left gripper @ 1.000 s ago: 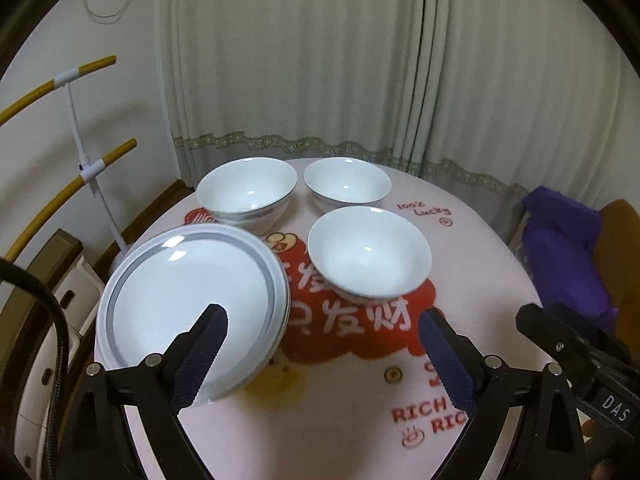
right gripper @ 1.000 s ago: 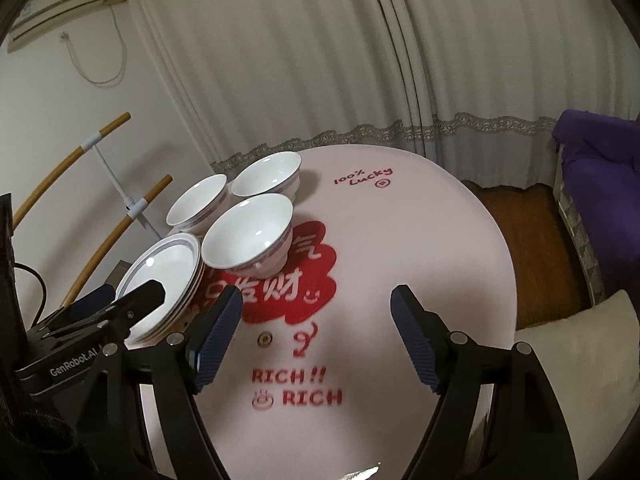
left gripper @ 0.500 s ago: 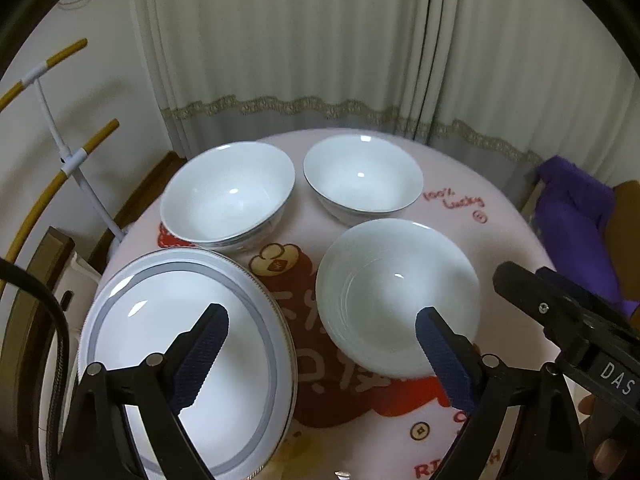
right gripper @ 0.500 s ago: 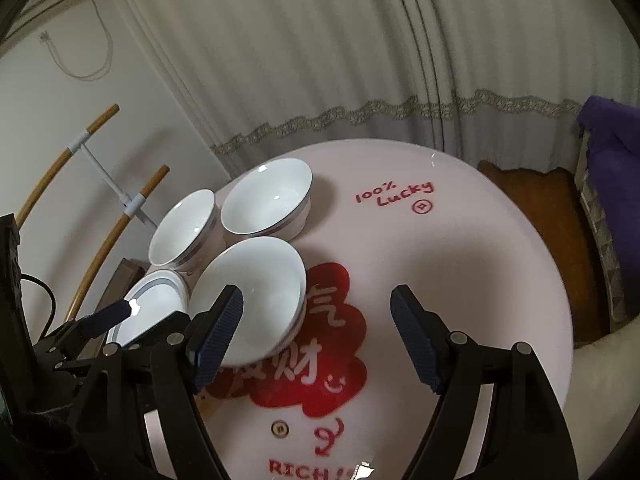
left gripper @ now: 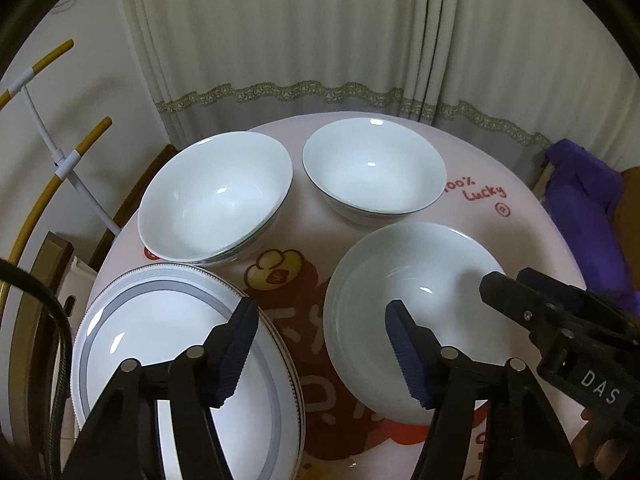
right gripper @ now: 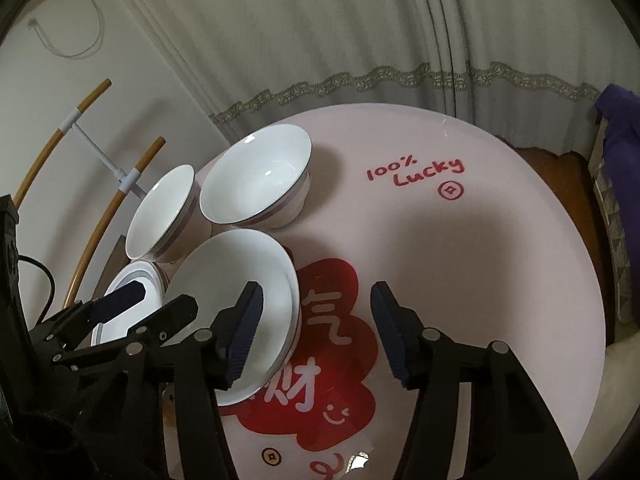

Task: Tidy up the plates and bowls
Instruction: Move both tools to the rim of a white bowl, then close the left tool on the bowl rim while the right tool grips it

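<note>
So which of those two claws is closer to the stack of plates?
Left. The left gripper hovers with one finger over the plate stack and the other over the near bowl. The right gripper straddles that bowl's far rim, beyond the plates.

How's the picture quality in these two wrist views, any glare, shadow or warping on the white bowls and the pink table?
Left wrist view: sharp, small glare spots in each white ceramic bowl, curtain bowed by the fisheye. Right wrist view: dim, broad soft shadow across the round pink table, black corners, plate mostly hidden.
</note>
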### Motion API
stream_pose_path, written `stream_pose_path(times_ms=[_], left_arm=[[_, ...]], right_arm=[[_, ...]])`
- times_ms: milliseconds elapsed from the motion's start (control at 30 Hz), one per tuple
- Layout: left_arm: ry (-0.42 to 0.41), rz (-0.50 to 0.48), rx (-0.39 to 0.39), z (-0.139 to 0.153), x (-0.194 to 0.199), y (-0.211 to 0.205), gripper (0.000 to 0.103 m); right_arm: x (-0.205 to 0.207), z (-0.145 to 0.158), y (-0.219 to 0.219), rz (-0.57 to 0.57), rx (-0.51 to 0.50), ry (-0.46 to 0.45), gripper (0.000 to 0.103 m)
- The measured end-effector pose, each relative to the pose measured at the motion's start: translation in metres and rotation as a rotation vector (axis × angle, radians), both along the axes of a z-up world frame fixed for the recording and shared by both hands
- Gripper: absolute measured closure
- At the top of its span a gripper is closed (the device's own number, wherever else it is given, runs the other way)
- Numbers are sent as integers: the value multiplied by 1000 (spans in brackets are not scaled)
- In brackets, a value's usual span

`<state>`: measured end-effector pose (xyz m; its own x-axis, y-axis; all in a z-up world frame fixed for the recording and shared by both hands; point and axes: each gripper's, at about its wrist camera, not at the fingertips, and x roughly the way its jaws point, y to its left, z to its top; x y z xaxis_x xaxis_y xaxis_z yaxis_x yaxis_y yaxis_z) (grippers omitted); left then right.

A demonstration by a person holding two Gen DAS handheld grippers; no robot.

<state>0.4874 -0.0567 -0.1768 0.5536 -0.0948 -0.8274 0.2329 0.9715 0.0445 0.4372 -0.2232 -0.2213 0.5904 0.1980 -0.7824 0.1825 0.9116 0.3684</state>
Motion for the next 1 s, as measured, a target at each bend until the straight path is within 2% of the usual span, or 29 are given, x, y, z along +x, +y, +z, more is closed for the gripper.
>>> stream_pose_path(times_ms=[333, 400, 533, 600, 733, 800, 1000], left_arm=[[21, -11, 17, -13, 2, 0, 53], [18, -11, 19, -13, 2, 0, 62], [25, -24, 27, -15, 2, -3, 67], [27, -34, 30, -15, 1, -4, 77], [25, -49, 18, -13, -1, -5, 79], [27, -55, 17, -12, -1, -6, 83], [21, -54, 21, -12, -2, -5, 84]], right_arm=[[3, -7, 10, 22, -15, 24, 58], [3, -8, 12, 24, -19, 28, 64], [3, -10, 17, 30, -24, 36, 71], [3, -10, 18, 35, -27, 36, 74], [2, -10, 21, 46, -23, 36, 82], [1, -8, 22, 51, -21, 32, 84], [-2, -5, 25, 53, -25, 29, 88]])
